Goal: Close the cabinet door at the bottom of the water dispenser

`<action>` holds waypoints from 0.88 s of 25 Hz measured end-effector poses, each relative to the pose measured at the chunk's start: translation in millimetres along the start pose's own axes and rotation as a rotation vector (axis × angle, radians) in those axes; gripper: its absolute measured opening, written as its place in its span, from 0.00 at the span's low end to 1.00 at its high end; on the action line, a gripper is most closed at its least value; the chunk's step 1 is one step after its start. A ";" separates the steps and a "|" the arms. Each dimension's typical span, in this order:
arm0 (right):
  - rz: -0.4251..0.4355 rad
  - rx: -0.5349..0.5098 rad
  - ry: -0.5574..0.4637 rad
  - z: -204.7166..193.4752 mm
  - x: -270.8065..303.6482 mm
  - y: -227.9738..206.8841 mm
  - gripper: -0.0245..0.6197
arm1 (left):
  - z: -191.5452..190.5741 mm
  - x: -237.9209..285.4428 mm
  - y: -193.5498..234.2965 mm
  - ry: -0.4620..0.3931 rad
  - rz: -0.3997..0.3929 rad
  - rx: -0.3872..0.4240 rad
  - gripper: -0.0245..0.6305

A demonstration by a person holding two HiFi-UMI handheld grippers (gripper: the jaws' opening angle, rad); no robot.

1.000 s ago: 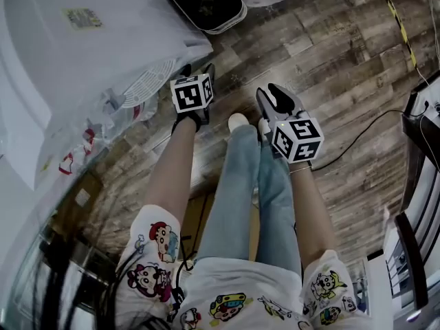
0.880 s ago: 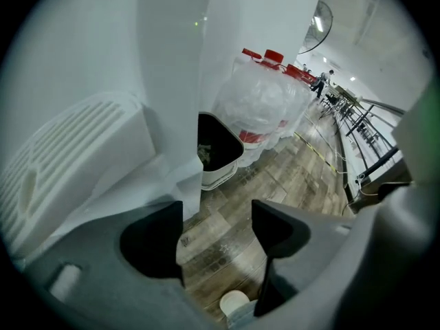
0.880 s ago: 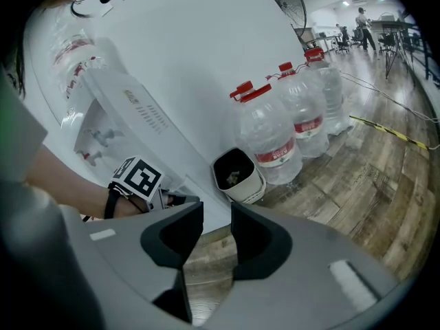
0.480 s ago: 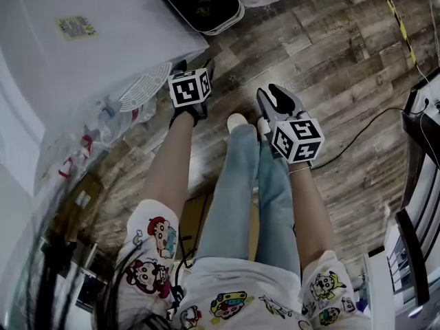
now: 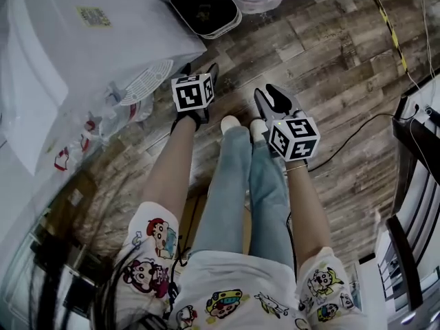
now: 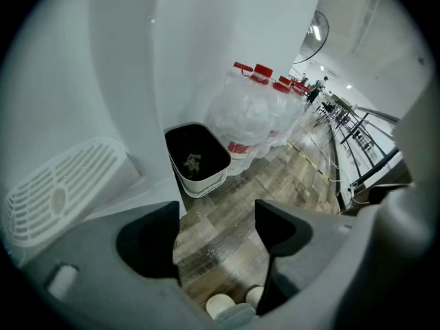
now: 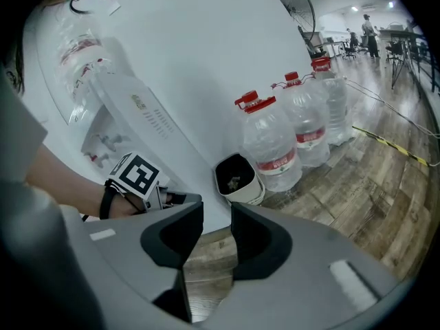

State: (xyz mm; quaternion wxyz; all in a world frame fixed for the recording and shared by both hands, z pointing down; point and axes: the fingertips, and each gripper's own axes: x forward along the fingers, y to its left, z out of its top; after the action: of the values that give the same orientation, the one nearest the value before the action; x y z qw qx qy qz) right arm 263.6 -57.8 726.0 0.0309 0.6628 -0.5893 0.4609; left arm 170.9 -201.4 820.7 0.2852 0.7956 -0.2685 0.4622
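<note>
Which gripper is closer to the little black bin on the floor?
Left. The left gripper, jaws just opened wider with nothing between, is just below the bin in the head view, beside the white dispenser. The right gripper is farther off, by the shoes.

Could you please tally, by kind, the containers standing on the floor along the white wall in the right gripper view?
Red-capped water bottles: 3
Waste bin: 1
Total: 4
</note>
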 end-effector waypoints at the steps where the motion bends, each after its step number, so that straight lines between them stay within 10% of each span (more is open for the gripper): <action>1: 0.005 -0.012 -0.003 4.8 -3.3 1.5 0.25 | 4.0 -5.8 -4.7 -0.015 -0.004 -0.004 0.56; 22: 0.150 -0.235 -0.220 143.0 -213.4 114.8 0.25 | 68.2 -272.8 -155.5 -0.348 -0.214 -0.029 0.56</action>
State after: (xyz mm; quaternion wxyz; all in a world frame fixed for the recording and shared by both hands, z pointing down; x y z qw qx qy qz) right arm 278.2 -15.6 448.2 0.0089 0.6552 -0.6868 0.3147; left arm 201.1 -96.8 518.4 0.2933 0.8833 -0.2340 0.2810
